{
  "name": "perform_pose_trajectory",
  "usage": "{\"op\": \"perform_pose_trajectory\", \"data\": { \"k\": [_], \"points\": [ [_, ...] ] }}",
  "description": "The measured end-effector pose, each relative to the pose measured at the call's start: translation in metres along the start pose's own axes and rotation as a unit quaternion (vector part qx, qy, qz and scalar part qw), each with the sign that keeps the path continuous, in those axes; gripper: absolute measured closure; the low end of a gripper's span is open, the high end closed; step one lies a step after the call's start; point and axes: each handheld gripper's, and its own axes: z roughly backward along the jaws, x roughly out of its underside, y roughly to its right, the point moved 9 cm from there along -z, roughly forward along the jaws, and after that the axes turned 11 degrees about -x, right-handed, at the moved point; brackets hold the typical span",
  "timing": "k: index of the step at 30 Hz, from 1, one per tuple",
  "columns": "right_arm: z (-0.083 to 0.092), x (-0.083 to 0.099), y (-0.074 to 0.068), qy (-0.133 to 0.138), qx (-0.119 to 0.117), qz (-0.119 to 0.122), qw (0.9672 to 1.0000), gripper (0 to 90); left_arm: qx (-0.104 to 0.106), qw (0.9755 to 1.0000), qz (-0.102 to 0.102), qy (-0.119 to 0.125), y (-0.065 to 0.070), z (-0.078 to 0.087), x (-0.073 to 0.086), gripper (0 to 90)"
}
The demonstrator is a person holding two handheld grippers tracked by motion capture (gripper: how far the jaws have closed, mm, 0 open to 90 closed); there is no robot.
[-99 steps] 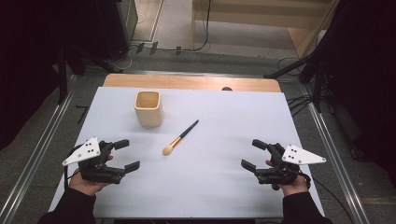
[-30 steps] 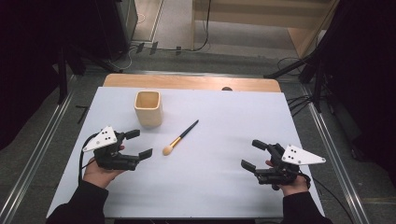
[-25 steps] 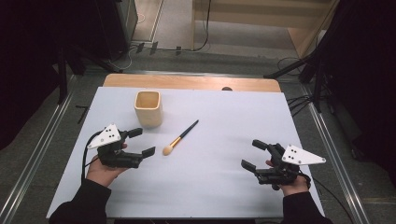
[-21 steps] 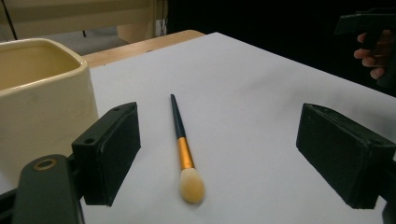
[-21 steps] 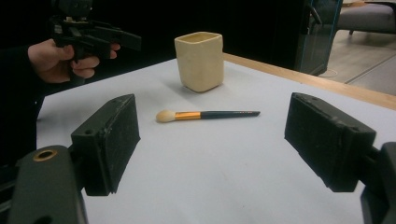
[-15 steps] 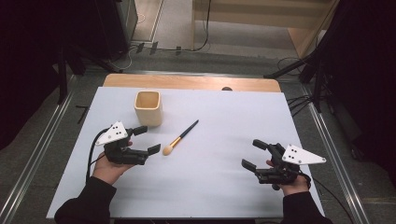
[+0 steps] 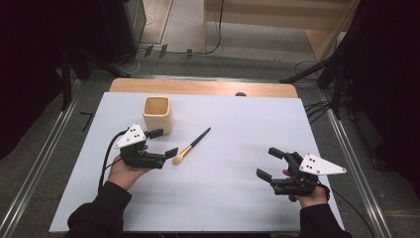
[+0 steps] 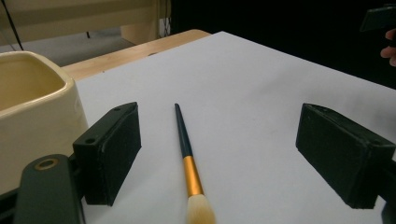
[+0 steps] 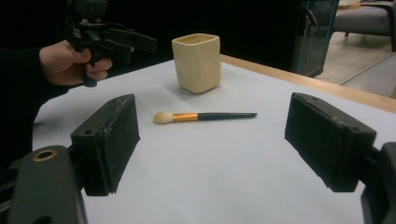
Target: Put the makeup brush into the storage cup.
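Black jaws of the left gripper (image 7: 165, 143) spread wide, empty, pointing at the brush (image 7: 190, 147) on the white table (image 7: 237, 198), bristle tip just short of them. Cream cup (image 7: 157, 114) close by at 12 o'clock. At 4 o'clock, well apart, right gripper (image 7: 270, 163) likewise wide, empty. Bare tabletop between.

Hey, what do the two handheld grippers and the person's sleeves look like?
Both the left gripper and right gripper are black, each with two blocky rectangular jaws and a pale three-cornered plate bearing dark dots on top. A black cable trails from the left one. The sleeves are black.
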Motion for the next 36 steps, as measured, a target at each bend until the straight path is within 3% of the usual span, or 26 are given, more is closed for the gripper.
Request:
{"op": "perform_pose_trajectory", "data": {
  "k": [17,36],
  "points": [
    [-0.001,0.0,-0.001,-0.001,-0.004,0.0,1.0,18.7,-0.005,0.9999,0.0,-0.01,0.002,-0.028,-0.004,15.0],
    [-0.002,-0.002,-0.002,0.006,-0.009,0.002,0.9999,18.7,-0.009,0.9999,-0.006,-0.006,0.003,-0.066,-0.026,16.2]
  ]
}}
